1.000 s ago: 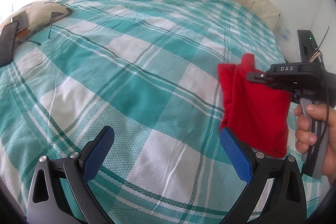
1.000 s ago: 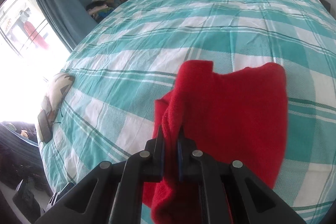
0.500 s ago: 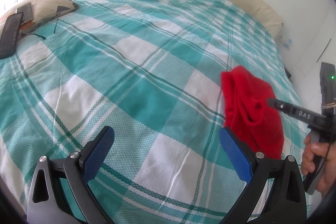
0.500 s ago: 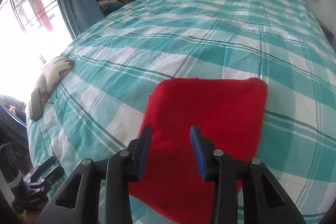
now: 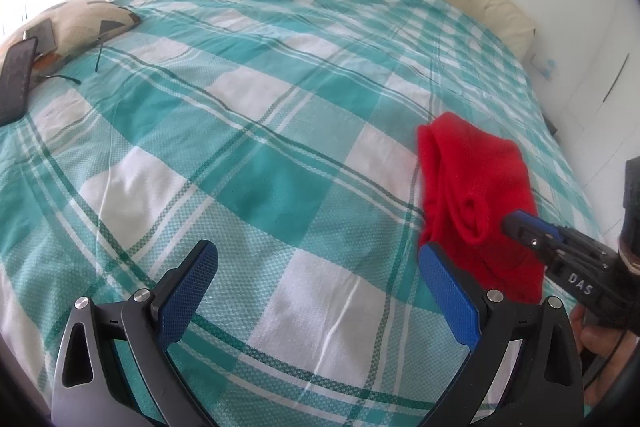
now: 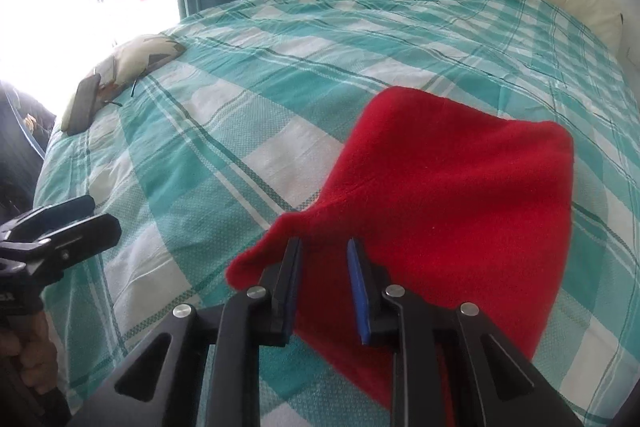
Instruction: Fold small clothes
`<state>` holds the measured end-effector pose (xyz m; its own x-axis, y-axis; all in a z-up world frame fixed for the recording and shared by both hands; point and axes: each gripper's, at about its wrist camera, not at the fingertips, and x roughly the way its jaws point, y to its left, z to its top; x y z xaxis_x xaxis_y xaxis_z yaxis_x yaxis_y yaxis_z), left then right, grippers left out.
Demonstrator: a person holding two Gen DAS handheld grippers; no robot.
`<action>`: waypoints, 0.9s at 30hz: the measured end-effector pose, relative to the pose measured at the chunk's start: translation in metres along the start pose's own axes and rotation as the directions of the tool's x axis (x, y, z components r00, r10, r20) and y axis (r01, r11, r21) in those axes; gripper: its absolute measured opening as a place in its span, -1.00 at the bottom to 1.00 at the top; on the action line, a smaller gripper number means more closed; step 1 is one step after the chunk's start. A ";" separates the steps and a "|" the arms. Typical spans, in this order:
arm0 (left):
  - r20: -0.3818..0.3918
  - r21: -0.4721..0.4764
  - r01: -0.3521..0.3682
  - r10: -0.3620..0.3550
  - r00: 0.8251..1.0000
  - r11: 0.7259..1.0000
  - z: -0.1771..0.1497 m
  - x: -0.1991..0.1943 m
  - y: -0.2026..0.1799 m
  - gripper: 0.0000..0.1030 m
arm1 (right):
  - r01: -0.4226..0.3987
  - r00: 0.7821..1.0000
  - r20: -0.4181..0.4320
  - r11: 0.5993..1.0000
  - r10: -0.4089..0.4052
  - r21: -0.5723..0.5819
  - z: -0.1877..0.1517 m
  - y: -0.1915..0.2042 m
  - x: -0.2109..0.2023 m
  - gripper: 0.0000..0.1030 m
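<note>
While the teal-and-white checked bedspread [image 5: 248,131] fills both views, I see the red fleece garment [image 6: 452,195] lying on it, long axis running away from me. My right gripper [image 6: 325,281] sits over its near left corner, jaws narrowing with fleece between them but not yet pinched. My left gripper [image 5: 318,291], spread wide and empty, waits well left of the garment.

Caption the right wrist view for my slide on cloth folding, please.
Right gripper, jaws closing but not yet gripping, over a red garment on a teal checked bedspread.
</note>
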<state>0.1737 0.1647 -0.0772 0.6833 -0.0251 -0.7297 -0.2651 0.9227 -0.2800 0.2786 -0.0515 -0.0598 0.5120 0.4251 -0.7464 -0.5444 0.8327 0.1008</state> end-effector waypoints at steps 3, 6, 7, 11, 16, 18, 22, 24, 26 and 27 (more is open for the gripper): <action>0.003 -0.002 0.006 -0.006 1.000 1.000 0.000 0.000 -0.001 0.96 | 0.025 0.999 0.032 0.994 -0.028 0.105 -0.013 -0.032 -0.032 -0.54; 0.001 0.011 0.003 -0.003 1.000 1.000 -0.002 0.001 -0.004 0.96 | 0.042 0.999 -0.014 0.987 -0.040 0.153 -0.039 -0.051 -0.037 -0.54; -0.002 0.016 0.000 0.000 1.000 1.000 -0.003 0.001 -0.005 0.96 | 0.055 0.998 -0.045 0.986 -0.048 0.155 -0.049 -0.053 -0.032 -0.54; -0.007 0.028 -0.016 0.016 1.000 0.999 -0.007 0.002 -0.007 0.96 | 0.042 0.996 -0.082 0.977 -0.026 0.208 -0.086 -0.059 -0.021 -0.53; 0.000 0.058 -0.042 0.042 0.999 0.997 -0.011 0.003 -0.014 0.96 | 0.017 1.000 -0.028 0.967 -0.010 0.255 -0.102 -0.055 -0.048 -0.38; 0.002 0.081 -0.052 0.052 0.999 0.995 -0.014 0.003 -0.020 0.96 | 0.037 0.999 0.003 0.965 -0.039 0.260 -0.113 -0.053 -0.063 -0.06; -0.008 0.125 -0.074 0.076 0.997 0.989 -0.020 0.004 -0.030 0.96 | 0.106 0.992 0.041 0.966 -0.119 0.234 -0.137 -0.050 -0.089 0.26; -0.012 0.145 -0.079 0.081 0.997 0.986 -0.023 0.005 -0.036 0.96 | 0.137 0.987 0.048 0.961 -0.152 0.242 -0.147 -0.053 -0.099 0.38; -0.013 0.164 -0.087 0.091 0.996 0.983 -0.026 0.006 -0.041 0.96 | 0.154 0.983 0.056 0.951 -0.175 0.268 -0.158 -0.059 -0.106 0.44; -0.013 0.173 -0.091 0.095 0.995 0.981 -0.028 0.007 -0.043 0.96 | 0.164 0.981 0.055 0.946 -0.187 0.278 -0.161 -0.061 -0.108 0.45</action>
<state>0.1708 0.1144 -0.0873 0.6461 0.0576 -0.7610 -0.2045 0.9737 -0.1000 0.1493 -0.2054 -0.0912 0.6403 0.2810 -0.7148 -0.2462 0.9567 0.1556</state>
